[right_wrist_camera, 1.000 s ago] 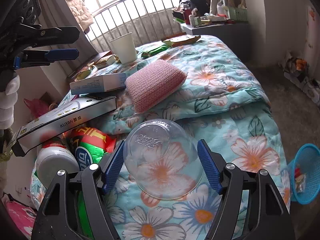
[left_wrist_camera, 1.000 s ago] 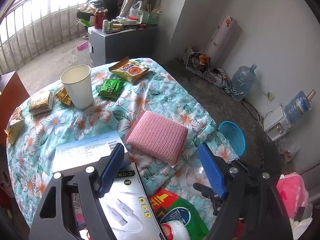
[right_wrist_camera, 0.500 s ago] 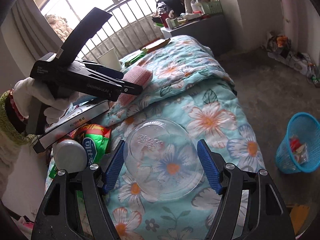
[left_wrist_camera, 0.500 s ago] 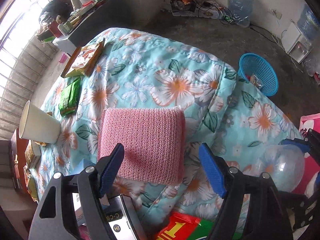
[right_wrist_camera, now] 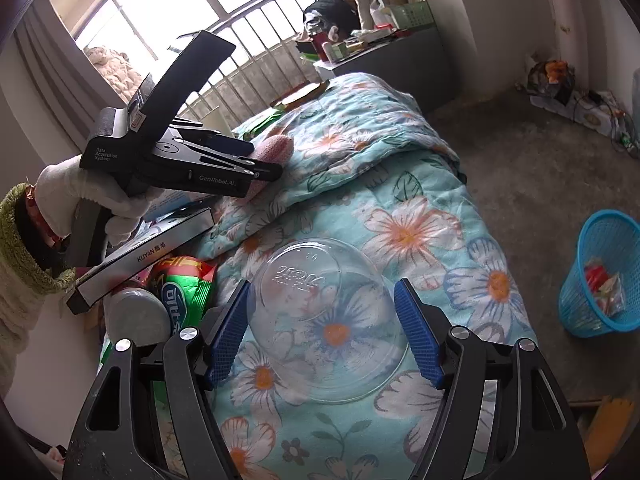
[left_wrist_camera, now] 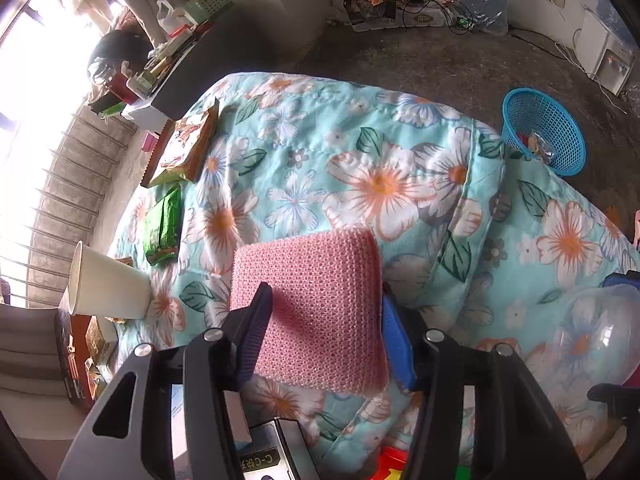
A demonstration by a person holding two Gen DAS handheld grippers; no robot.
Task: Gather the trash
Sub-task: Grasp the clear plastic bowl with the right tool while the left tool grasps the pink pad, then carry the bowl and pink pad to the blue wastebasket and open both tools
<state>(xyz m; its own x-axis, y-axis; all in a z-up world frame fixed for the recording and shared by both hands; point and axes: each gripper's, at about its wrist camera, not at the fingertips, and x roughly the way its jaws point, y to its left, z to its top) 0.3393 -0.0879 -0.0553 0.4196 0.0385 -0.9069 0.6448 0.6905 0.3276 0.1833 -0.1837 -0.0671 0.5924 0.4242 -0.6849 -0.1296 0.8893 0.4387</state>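
- Left gripper (left_wrist_camera: 324, 332) closed around pink knitted rectangular pad (left_wrist_camera: 308, 304) on floral turquoise quilt (left_wrist_camera: 360, 168).
- Right gripper (right_wrist_camera: 322, 328) clamped on clear plastic dome lid (right_wrist_camera: 324, 320), above the quilt.
- Only in left view: white paper cup (left_wrist_camera: 108, 288), green wrapper (left_wrist_camera: 162, 226).
- Blue mesh basket (right_wrist_camera: 600, 276) on floor, well apart.

Blown-out daylight from the window (right_wrist_camera: 224, 4), soft shadows, strong fisheye warp, dark vignetted corners
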